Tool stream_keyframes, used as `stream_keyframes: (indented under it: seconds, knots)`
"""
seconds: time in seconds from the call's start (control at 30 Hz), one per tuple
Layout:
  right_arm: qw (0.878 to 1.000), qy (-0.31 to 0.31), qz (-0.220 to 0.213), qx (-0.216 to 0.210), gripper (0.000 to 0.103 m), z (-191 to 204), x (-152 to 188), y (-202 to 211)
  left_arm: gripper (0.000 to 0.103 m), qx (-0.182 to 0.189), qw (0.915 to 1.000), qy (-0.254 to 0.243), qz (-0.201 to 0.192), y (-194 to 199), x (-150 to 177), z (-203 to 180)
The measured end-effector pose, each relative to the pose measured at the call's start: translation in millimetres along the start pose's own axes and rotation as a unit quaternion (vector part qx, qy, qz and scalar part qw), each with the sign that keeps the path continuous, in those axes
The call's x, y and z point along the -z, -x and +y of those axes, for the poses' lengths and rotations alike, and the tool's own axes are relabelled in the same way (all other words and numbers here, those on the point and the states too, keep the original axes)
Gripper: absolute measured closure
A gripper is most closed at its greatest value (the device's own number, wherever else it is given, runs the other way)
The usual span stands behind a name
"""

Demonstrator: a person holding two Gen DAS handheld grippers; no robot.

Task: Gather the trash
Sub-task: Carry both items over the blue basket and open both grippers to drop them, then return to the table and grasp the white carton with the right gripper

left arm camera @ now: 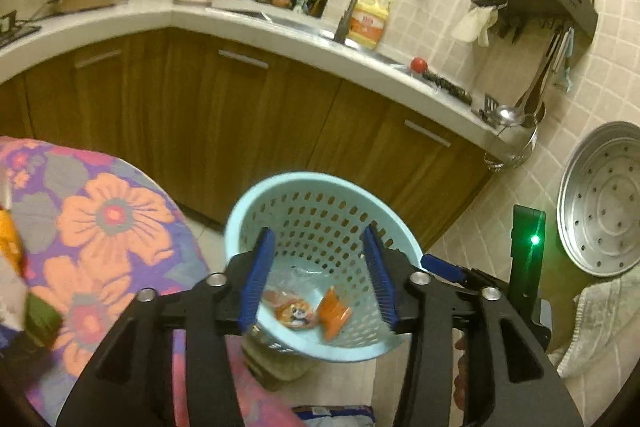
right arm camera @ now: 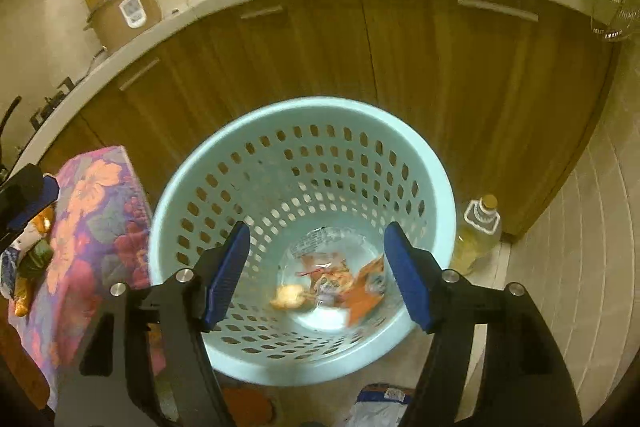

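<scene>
Both the left gripper (left arm camera: pixel 320 275) and right gripper (right arm camera: pixel 316 275) hang open and empty over the basket (right arm camera: pixel 176 195), so I'd grab the leftover wrappers (right arm camera: pixel 28 255) left of it next.

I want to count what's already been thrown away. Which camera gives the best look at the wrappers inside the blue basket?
The right wrist view: it looks almost straight down into the basket, so the wrappers lie in plain sight between the open right tool. The left wrist view shows the basket tilted, wrappers smaller.
</scene>
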State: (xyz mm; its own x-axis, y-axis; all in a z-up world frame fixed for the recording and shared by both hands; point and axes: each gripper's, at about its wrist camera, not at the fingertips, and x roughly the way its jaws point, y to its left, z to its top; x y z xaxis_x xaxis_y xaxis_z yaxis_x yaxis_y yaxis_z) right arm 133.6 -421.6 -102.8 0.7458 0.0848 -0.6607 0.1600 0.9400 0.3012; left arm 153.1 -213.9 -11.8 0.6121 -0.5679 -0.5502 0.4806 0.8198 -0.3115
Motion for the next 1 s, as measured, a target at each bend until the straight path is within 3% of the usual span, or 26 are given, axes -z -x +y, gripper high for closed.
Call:
stream_keyframes:
  seconds: [0.37,0.6,0.83,1.0]
  knots:
    - [0.991,0.087,-0.055,-0.085,0.037,91.0,-3.9,55.7,0.046,-0.034,0.9950,0.024,-0.091,118.7,11.1,24.2]
    - [0.978,0.141,-0.055,-0.146,0.037,163.5,5.5,68.9,0.042,-0.092,0.9838,0.055,-0.144,202.3,31.5,61.4]
    - [0.962,0.193,-0.042,-0.187,0.037,227.5,16.3,61.2,0.042,-0.164,0.9689,0.111,-0.148,254.9,61.8,116.7]
    - [0.949,0.228,-0.027,-0.215,0.037,266.0,19.5,49.6,0.042,-0.181,0.9596,0.164,-0.139,267.0,79.2,157.8]
